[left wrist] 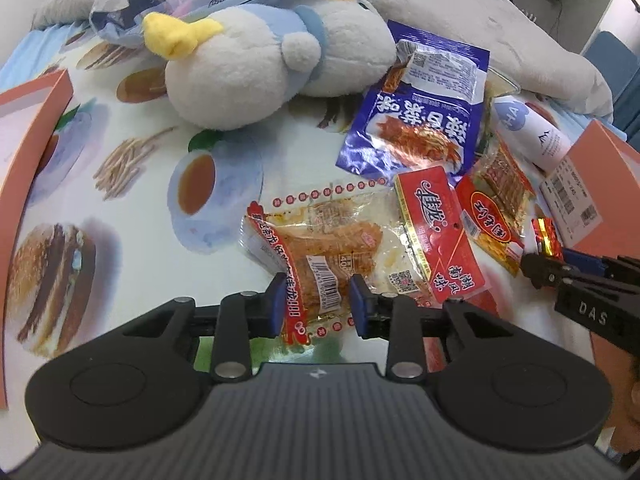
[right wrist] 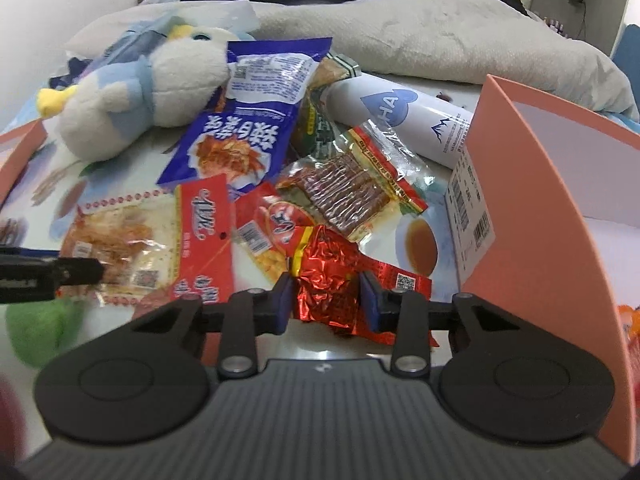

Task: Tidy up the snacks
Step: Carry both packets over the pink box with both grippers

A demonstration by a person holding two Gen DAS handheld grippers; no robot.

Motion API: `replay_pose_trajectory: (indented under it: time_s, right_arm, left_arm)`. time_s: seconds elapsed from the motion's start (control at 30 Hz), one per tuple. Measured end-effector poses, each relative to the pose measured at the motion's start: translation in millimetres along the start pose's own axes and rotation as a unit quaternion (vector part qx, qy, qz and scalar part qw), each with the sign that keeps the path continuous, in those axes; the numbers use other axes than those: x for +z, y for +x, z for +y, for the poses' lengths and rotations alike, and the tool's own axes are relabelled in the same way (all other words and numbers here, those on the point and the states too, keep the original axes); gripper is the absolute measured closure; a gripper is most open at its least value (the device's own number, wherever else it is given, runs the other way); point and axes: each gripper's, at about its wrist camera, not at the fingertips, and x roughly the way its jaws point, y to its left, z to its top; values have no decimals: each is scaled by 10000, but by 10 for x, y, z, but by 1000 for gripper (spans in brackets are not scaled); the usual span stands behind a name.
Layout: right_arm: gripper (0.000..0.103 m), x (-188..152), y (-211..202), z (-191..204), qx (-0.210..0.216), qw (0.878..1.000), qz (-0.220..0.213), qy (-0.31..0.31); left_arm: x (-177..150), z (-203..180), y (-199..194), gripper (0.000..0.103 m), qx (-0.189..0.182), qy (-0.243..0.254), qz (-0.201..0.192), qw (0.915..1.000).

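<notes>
A pile of snack packets lies on a food-printed bed sheet (left wrist: 132, 208). My left gripper (left wrist: 318, 300) is shut on the near end of a clear packet of orange dried snack (left wrist: 332, 240) with a red dotted border. Beside that packet lie a red packet (left wrist: 436, 224) and a blue packet (left wrist: 416, 132). My right gripper (right wrist: 326, 300) is shut on a crumpled red foil packet (right wrist: 324, 280), which fills the gap between its blue pads. That same gripper (left wrist: 540, 264) shows at the right edge of the left wrist view, the left one (right wrist: 92, 272) at the left edge of the right wrist view.
An open salmon-pink box (right wrist: 540, 200) stands close on the right, another (left wrist: 28, 120) at the far left. A white bottle (right wrist: 404, 120) and a clear packet of ribbed brown strips (right wrist: 352, 188) lie behind the pile. A white and blue plush toy (left wrist: 248, 68) and grey pillows sit farther back.
</notes>
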Motion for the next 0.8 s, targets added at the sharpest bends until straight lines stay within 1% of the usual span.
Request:
replay_pose_trajectory:
  time_s: [0.13, 0.4, 0.53, 0.67, 0.8]
  right_arm:
    - [64, -122, -180, 28, 69, 10000, 14, -50]
    - [64, -331, -604, 92, 228, 9996, -99, -142]
    - [64, -427, -816, 106, 279, 9994, -166, -102]
    - [64, -526, -1009, 113, 293, 9993, -216, -131]
    - [64, -599, -1162, 81, 253, 9992, -316, -72]
  left_arm:
    - [-157, -4, -129, 67, -183, -108, 75, 9997]
    - [-518, -68, -424, 69, -238, -172, 122, 9995]
    - [-664, -101, -575, 71, -367, -209, 104, 9991]
    - [-781, -113, -711, 72, -492, -335, 59, 9982]
    - [-848, -203, -833, 72, -625, -242, 33, 9977]
